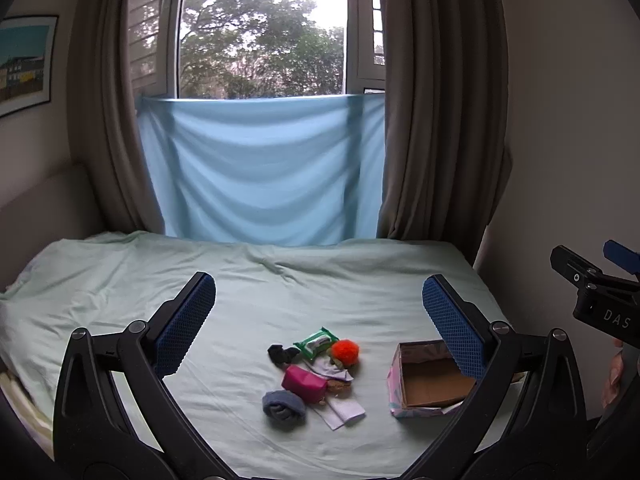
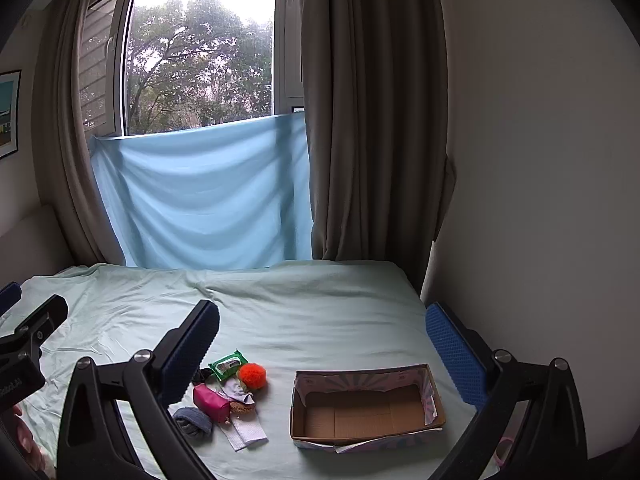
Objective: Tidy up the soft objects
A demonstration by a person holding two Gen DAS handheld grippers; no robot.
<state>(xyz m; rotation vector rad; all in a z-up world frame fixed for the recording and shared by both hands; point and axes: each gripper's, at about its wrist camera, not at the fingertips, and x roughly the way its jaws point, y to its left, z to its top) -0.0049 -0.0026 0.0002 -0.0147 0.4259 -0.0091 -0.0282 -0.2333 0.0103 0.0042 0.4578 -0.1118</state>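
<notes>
On the bed (image 2: 320,312), spread with a pale green sheet, a small heap of soft things lies left of an empty cardboard box (image 2: 366,408): an orange pompom (image 2: 253,375), a pink pouch (image 2: 211,397), a rolled blue-grey sock (image 2: 193,420), a green wipes packet (image 2: 226,364), a dark sock (image 1: 282,354) and white cloth (image 2: 248,434). Both the left gripper (image 1: 320,320) and the right gripper (image 2: 322,344) hover above with jaws spread wide, holding nothing. Nothing seems sorted yet, so this looks like the approach before a first pick. Next, one gripper should probably descend on a single item, such as the pompom nearest the box, and carry it across.
</notes>
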